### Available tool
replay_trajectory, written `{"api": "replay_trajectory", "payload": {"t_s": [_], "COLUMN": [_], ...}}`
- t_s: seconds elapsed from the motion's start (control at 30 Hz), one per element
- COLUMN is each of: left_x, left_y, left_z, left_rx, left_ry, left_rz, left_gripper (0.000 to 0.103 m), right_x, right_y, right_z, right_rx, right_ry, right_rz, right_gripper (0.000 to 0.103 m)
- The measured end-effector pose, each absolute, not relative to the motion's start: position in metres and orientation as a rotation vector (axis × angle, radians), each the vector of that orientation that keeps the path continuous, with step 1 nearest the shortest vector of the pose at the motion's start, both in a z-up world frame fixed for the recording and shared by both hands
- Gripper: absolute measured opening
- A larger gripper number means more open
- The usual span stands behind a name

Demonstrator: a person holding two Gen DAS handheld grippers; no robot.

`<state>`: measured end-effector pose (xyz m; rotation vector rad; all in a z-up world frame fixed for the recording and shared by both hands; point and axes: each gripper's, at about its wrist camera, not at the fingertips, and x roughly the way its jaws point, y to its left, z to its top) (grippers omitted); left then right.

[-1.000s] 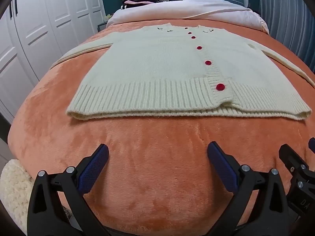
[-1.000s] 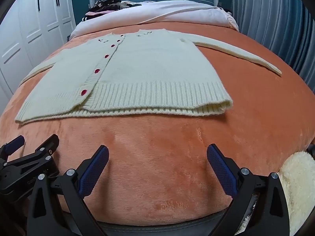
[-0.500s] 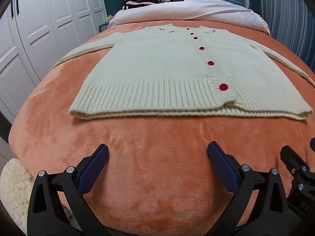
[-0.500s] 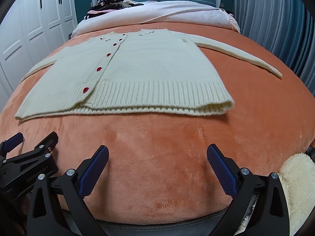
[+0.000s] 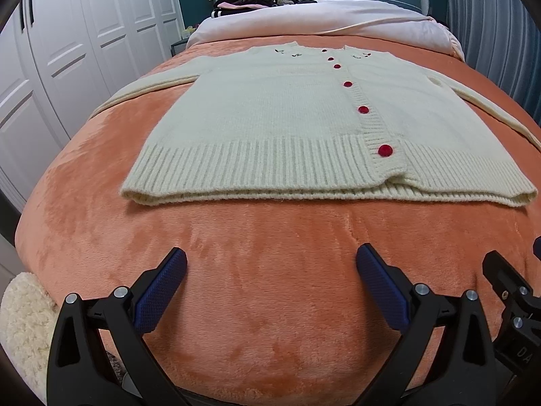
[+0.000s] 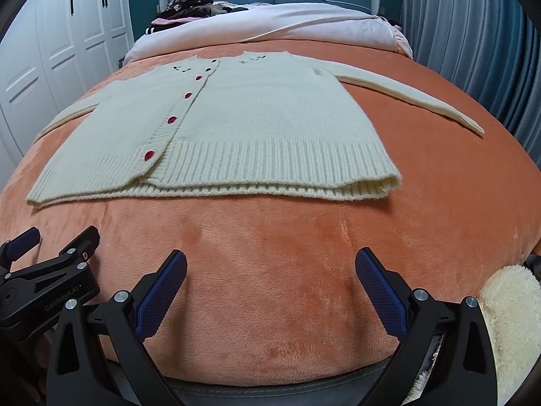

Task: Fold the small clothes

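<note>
We see a cream cardigan point(image 5: 277, 128) with red buttons point(image 5: 385, 150) lying flat on the orange blanket point(image 5: 270, 270), its sleeves out to both sides. Its bottom edge faces our tongs and does not touch them. The left tongs point(image 5: 270, 280) are spread wide and hold nothing. The right tongs point(image 6: 270, 279) are spread wide too, just beside the left ones.

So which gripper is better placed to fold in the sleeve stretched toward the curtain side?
Right, probably. The right gripper faces that sleeve more directly, while the left gripper sits nearer the cardigan's wardrobe-side half. Both jaws stand open, empty.
</note>
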<state>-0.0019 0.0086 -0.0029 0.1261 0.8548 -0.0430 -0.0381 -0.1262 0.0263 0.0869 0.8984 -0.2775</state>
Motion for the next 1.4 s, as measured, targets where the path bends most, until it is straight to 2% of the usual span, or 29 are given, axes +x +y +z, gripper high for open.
{"api": "replay_trajectory", "payload": {"t_s": [1.4], "left_x": [-0.0028], "left_y": [0.0089], "left_z": [-0.0027], "left_rx": [0.127], "left_ry": [0.853], "left_rz": [-0.043], "left_gripper": [0.098], "right_x": [-0.0389], "right_y": [-0.122], "right_z": [0.028], "right_rx": [0.072], "right_ry": [0.9], "right_rz": [-0.278], "right_gripper": [0.098]}}
